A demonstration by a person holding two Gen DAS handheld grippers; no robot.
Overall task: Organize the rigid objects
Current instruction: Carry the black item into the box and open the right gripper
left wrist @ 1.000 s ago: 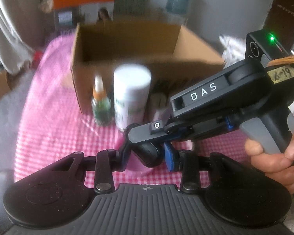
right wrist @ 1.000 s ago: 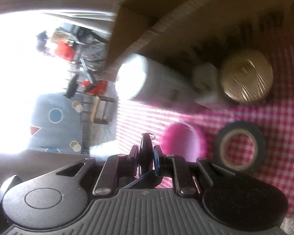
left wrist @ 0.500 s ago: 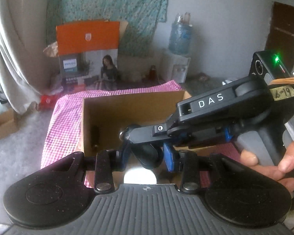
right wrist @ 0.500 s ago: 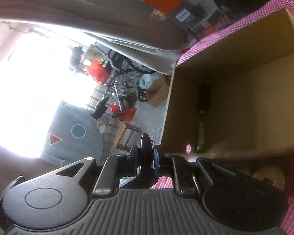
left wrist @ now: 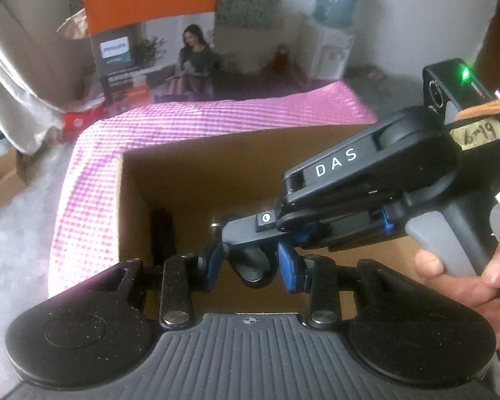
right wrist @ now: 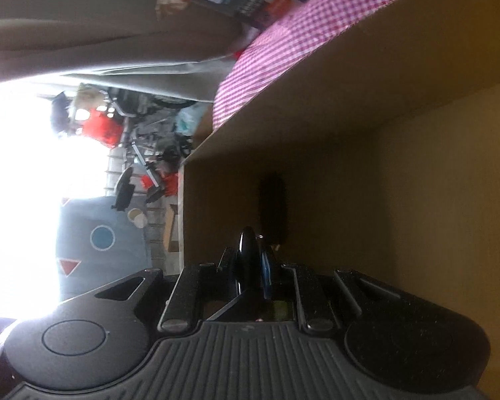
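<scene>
A glossy black oval object (left wrist: 253, 266) with a small metal ring is pinched between the blue pads of my left gripper (left wrist: 251, 263). My right gripper (left wrist: 225, 231) reaches in from the right and is shut on the same object's upper edge. In the right wrist view the object (right wrist: 248, 260) shows edge-on in the right gripper (right wrist: 253, 261). Both hang over the inside of an open cardboard box (left wrist: 216, 173), whose brown walls (right wrist: 416, 183) fill that view. A dark bottle (left wrist: 161, 230) lies inside by the left wall, also visible as a dark bottle (right wrist: 273, 206) just past the fingertips.
The box stands on a pink checked cloth (left wrist: 93, 183). A hand (left wrist: 466, 266) grips the right tool's handle. Behind are an orange and grey product carton (left wrist: 150, 33), a water dispenser (left wrist: 333, 33) and a curtain. A small cardboard box (left wrist: 0, 183) is on the floor at left.
Both grippers, still holding the black object, moved from in front of the box, above the bottles and tape roll on the cloth, up over its rim to above its inside.
</scene>
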